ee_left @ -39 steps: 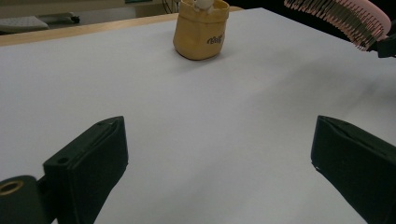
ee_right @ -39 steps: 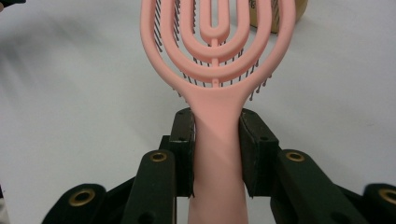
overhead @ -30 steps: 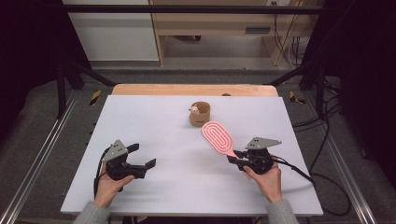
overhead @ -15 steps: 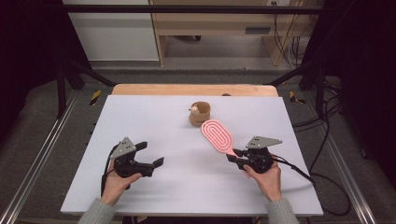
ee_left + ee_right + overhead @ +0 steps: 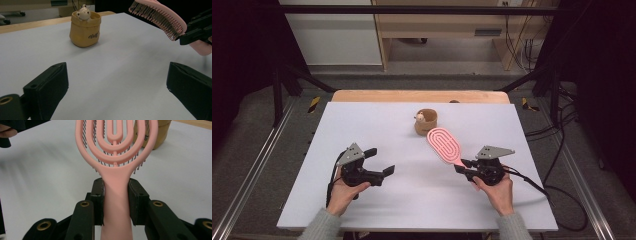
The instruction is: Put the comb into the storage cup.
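Observation:
A pink vented hairbrush (image 5: 444, 145) is held off the white table (image 5: 377, 125), its head pointing away and to the left, bristles down. My right gripper (image 5: 461, 166) is shut on the brush handle (image 5: 115, 195), both jaws pressed against its sides. A tan pouch-shaped pot (image 5: 426, 122) with a small white animal figure (image 5: 83, 13) peeking out stands upright on the table just beyond the brush head (image 5: 160, 17). My left gripper (image 5: 381, 164) hovers at the near left, open, with nothing between its jaws.
A wooden strip (image 5: 422, 96) runs along the table's far edge. Black frame bars (image 5: 287, 75) and metal rails (image 5: 247, 175) flank the table. Cables (image 5: 552, 190) trail off to the right. Shelving (image 5: 437, 20) stands behind.
My left gripper has moved right, toward the table's middle, still open. The right gripper and the brush have stayed put.

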Tool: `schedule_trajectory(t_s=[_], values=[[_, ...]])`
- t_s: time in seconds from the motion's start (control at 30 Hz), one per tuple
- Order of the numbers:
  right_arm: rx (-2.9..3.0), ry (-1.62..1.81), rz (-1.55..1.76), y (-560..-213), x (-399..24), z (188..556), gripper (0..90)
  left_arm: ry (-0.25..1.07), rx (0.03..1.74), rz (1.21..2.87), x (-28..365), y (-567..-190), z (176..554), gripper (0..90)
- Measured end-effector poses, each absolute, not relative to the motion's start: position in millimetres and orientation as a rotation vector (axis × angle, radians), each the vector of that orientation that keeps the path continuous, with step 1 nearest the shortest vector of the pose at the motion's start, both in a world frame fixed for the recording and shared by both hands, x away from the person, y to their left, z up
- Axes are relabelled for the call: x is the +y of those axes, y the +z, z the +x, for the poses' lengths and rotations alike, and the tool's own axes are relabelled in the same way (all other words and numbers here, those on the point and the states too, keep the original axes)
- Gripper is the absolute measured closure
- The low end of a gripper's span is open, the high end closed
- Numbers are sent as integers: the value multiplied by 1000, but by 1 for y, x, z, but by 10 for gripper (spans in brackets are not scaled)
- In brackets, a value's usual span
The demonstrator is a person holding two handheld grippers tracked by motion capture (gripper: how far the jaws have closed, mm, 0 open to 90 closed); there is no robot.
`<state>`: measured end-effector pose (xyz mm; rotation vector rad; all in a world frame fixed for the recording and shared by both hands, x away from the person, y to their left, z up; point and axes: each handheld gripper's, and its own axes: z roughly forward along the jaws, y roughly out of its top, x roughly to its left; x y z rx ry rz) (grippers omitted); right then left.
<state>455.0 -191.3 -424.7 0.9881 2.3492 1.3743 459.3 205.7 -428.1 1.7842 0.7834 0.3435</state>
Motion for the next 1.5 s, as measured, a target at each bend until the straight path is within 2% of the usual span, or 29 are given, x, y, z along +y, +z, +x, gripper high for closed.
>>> schedule_trajectory(t_s=[1.5], values=[[2351, 1386, 950, -421, -185, 451, 696, 212, 749, 1720, 144, -415, 470, 23]])
